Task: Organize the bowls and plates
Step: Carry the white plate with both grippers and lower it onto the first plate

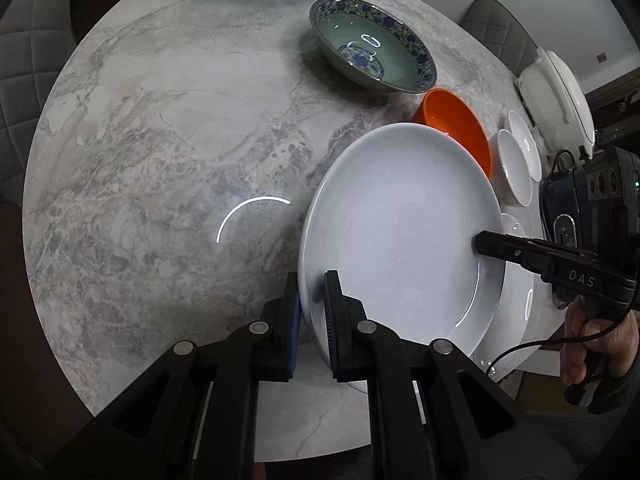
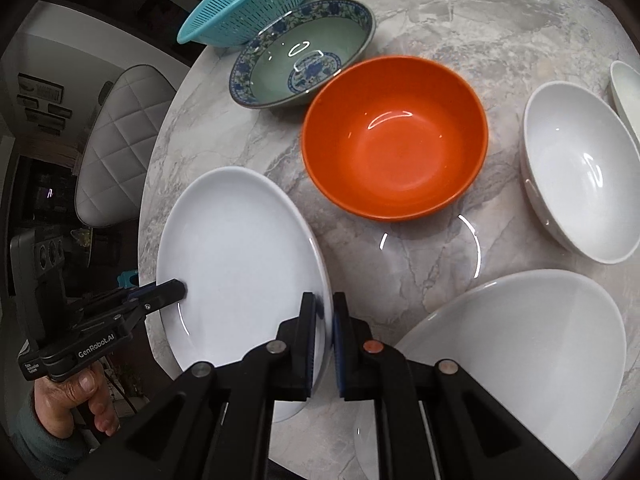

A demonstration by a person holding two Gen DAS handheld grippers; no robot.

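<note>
the left gripper point(image 1: 312, 312) and right gripper point(image 2: 324, 336) are both clamping opposite rims of the white plate point(image 1: 400, 232), lifting it off the table point(image 1: 160, 160); next move calls for level carrying onto the other plate point(image 2: 520, 344).

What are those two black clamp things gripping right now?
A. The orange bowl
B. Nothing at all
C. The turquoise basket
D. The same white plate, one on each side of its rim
D: the left gripper and the right gripper are each shut on opposite edges of the white plate, while the orange bowl sits untouched on the table.
</note>
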